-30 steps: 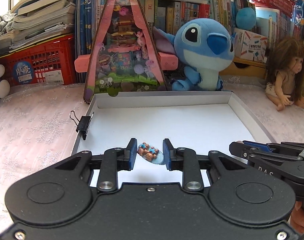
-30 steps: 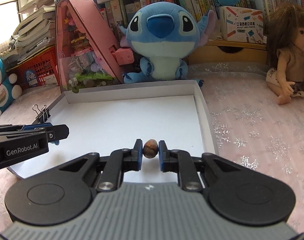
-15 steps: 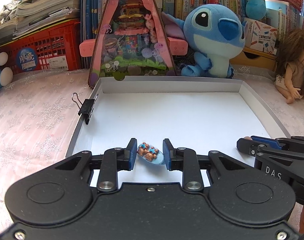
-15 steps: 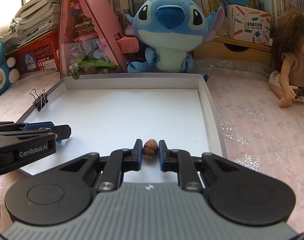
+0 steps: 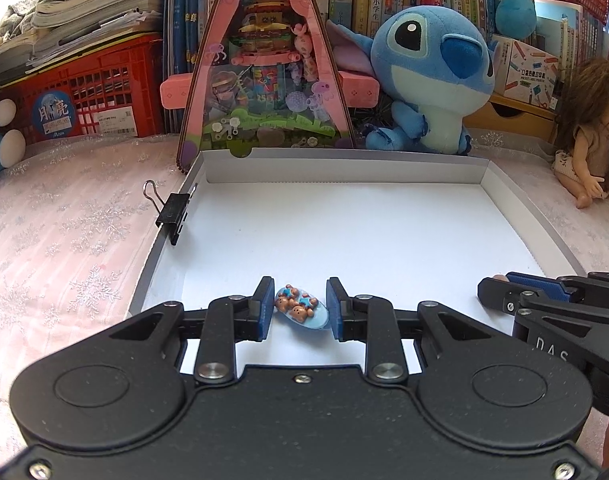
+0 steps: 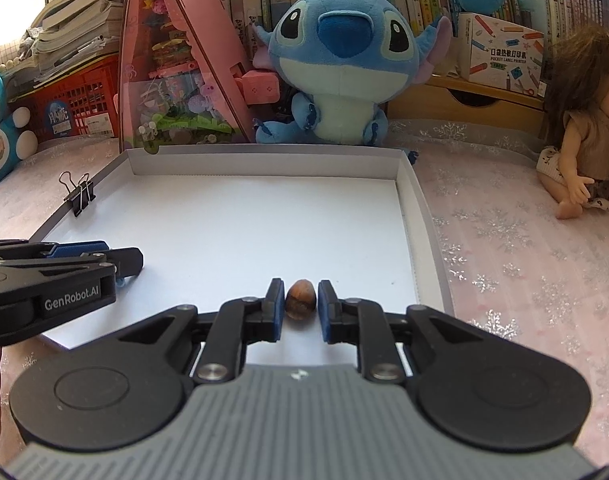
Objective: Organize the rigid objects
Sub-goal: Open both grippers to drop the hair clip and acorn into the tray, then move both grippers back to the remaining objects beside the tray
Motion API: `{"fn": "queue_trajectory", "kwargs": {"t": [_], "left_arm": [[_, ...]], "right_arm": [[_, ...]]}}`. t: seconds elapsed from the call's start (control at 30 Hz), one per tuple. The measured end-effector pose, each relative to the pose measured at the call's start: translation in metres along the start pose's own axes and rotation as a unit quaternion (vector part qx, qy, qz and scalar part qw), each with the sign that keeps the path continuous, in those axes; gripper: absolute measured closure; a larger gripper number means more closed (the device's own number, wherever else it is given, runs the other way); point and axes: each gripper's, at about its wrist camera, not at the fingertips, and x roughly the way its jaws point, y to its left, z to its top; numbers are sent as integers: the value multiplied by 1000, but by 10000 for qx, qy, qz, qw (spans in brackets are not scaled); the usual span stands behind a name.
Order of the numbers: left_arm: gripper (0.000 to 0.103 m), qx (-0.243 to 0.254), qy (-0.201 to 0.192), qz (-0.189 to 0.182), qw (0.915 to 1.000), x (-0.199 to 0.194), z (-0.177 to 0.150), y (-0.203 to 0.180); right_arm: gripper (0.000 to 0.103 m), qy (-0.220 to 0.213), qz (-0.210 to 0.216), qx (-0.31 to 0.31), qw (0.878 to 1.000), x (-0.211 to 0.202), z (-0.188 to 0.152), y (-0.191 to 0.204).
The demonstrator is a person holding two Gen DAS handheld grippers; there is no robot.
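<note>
A white shallow tray point(image 5: 344, 164) lies on the pink cloth. My left gripper point(image 5: 298, 308) is shut on a small blue oval charm with brown bears point(image 5: 302, 308), low over the tray's near left part. In the right wrist view the tray point(image 6: 264, 164) shows again, with my right gripper point(image 6: 301, 306) at its near right part. Its jaws are opening around a brown nut point(image 6: 300, 298) that rests on the tray floor, a thin gap at each pad. Each gripper shows in the other's view: the right gripper point(image 5: 500, 288) and the left gripper point(image 6: 132, 260).
A black binder clip point(image 5: 172, 216) grips the tray's left wall. Behind the tray stand a pink triangular toy box point(image 5: 264, 60) and a blue plush point(image 6: 336, 60). A doll point(image 6: 584, 120) sits at the right, a red crate point(image 5: 84, 96) and books at the back.
The right jaws have parted slightly from the nut, which they pinched before. The left gripper keeps its hold on the charm. Neither hand has shifted much.
</note>
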Motion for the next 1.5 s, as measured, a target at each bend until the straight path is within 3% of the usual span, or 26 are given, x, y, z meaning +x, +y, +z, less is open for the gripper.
{"fn": "queue_trajectory", "kwargs": {"t": [0.03,0.07,0.13,0.23,0.33,0.67,1.03,1.5], "left_arm": [[77,-15,-10,-18,10000,-1,0,0],[77,-18,-32,-27,10000,-2,1,1],[76,9,-96,-6,10000,-6,1,1],[63,66,-178,46,9998,-13,3,2],[57,77,-243,69,9997,-23,5,5],[21,186,-414,-326,9984,-75,-1,15],[15,316,-585,-849,9942,-134,-50,19],[15,701,-765,-774,9916,-171,-115,20]], "right_arm": [[71,0,-7,-12,10000,-1,0,0],[61,-2,-11,-24,10000,-1,0,0],[57,-26,-15,-61,10000,-4,0,1],[48,-89,-62,-117,9999,-11,0,2],[40,-234,-73,-189,9995,-22,0,2],[19,-829,189,-396,9956,-76,-6,-2],[13,-1151,301,-659,9907,-126,-48,1],[11,-1127,166,-556,9919,-156,-108,-16]]}}
